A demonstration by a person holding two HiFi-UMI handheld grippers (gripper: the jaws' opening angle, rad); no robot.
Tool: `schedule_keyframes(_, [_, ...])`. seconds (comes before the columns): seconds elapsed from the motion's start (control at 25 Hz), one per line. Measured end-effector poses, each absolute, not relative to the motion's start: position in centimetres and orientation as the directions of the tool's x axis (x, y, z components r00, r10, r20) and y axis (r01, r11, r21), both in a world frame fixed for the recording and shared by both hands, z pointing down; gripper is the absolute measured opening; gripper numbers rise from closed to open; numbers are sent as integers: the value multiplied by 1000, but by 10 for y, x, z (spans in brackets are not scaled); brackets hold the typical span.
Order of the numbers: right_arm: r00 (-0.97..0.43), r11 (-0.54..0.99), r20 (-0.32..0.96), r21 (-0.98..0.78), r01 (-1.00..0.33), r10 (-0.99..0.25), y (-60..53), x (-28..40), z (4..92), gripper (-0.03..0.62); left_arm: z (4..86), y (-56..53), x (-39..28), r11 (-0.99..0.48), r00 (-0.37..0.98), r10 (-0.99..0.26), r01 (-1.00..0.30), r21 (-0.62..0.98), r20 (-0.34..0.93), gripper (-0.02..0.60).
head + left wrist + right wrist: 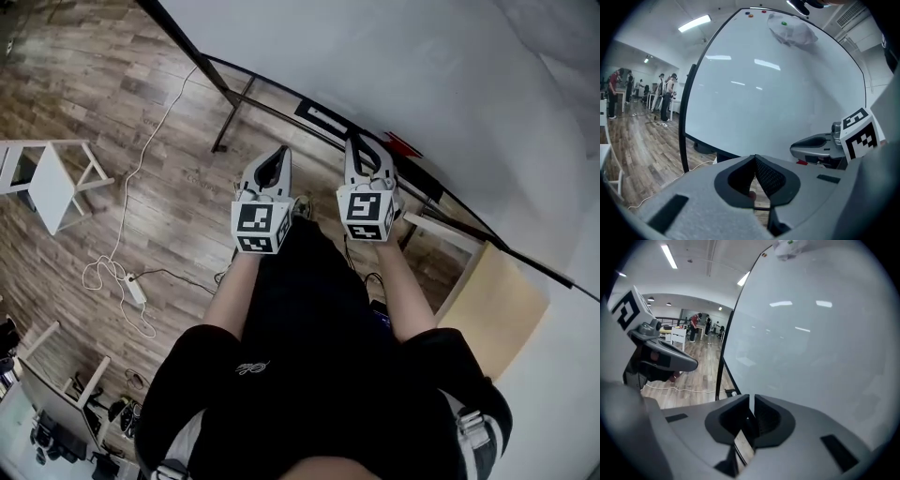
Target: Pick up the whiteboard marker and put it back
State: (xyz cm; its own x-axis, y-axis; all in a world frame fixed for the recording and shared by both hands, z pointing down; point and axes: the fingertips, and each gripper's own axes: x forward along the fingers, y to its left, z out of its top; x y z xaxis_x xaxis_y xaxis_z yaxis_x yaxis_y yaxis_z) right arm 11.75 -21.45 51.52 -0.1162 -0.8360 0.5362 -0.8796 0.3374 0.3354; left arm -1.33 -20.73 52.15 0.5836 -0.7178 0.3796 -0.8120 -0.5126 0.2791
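Wooden plank floor: head view; brown boards, with a white cable and power strip trailing across them and a white stool-like frame at the left.
Large white whiteboard: head view; black-framed, on a black stand, filling the upper right.
Person's black shirt: head view; both bare forearms reach up from it toward the board.
Left gripper: head view; grey, its marker cube faces the camera and its tip stops short of the board's lower rail.
Right gripper: head view; just beside the left one, its tip over the lower rail.
Small red piece: head view; on the rail just right of the right gripper's tip.
Left gripper view: the jaw tips meet, with nothing between them. The board lies ahead, with coloured dots and a crumpled pale sheet near its top. Several people stand far off at the left.
Right gripper view: a narrow slit parts the jaws, and nothing is in it. The board lies ahead, and the left gripper is at the left.
Whiteboard marker: in neither gripper. The red piece is too small to tell whether it is the marker.
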Motion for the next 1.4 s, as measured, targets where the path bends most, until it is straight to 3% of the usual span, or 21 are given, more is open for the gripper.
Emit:
schedule_keyframes(0.44, [-177, 219, 373, 71, -973, -911, -157, 130, 464, 2, 468, -165, 29, -609, 637, -710, -770, 192, 300, 6])
schedule_keyframes(1.12, [17, 11, 265, 103, -995, -964, -57, 83, 406, 1, 418, -82, -16, -762, 776, -591, -626, 163, 221, 6])
schedule_keyframes(1.4, [99, -83, 167, 101, -991, -981, 10, 77, 350, 2, 385, -40, -18, -829, 854, -510, -521, 202, 108, 6])
